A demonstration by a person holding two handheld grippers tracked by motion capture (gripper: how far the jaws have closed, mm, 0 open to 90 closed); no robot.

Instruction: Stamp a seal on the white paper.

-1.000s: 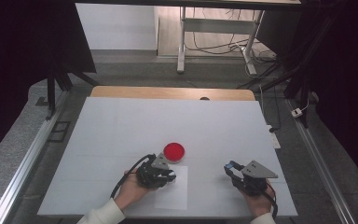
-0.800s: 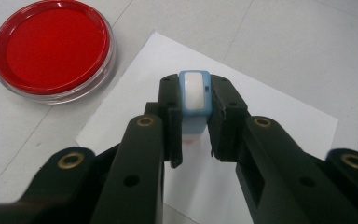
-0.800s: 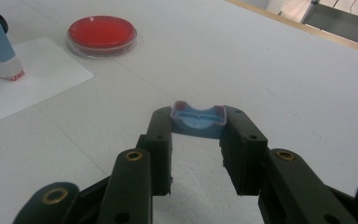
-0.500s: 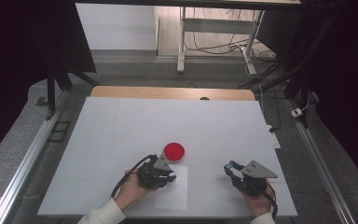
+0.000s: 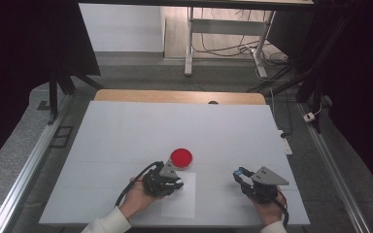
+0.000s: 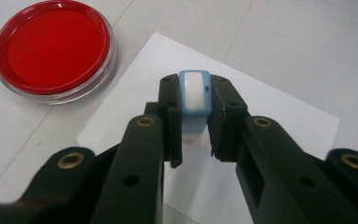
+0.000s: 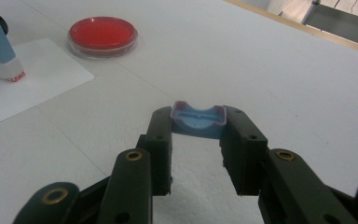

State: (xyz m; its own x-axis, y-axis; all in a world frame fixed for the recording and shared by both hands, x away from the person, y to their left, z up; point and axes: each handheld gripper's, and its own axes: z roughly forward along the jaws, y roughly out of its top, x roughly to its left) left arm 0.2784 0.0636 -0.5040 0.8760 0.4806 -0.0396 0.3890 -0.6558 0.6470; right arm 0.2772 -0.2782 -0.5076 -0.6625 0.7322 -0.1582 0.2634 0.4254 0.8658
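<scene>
Table (image 5: 126, 131) surface, white and flat, stretches from the near rim to a wooden strip (image 5: 179, 96) along its far edge; metal rails (image 5: 29, 160) run down both sides. Most of the far half lies bare, so there is wide room beyond the work and to the left of it.

Farthest left of the things in play, the left gripper (image 5: 172, 183) sits in the person's left hand (image 5: 138, 196) near the front edge, over a white sheet of paper (image 5: 182, 201). Its jaws are clenched on a small blue-and-white stamp (image 6: 194, 100), held upright between the tips. In the right gripper view the stamp's red-tinged foot (image 7: 10, 74) stands right at the paper, though whether it touches cannot be told. The paper's far-left corner lies just beside a round red ink pad (image 5: 181, 158) in a clear rim, which rests on the table just beyond the left gripper.

Bare table separates the paper's right edge from the right gripper (image 5: 243, 175), held in the right hand (image 5: 267, 208) near the front-right corner. Its jaws grasp a shallow blue cap (image 7: 198, 119) with a reddish rim, hollow side up, close above the table. Open surface lies ahead of it, and the table's right edge is near.
</scene>
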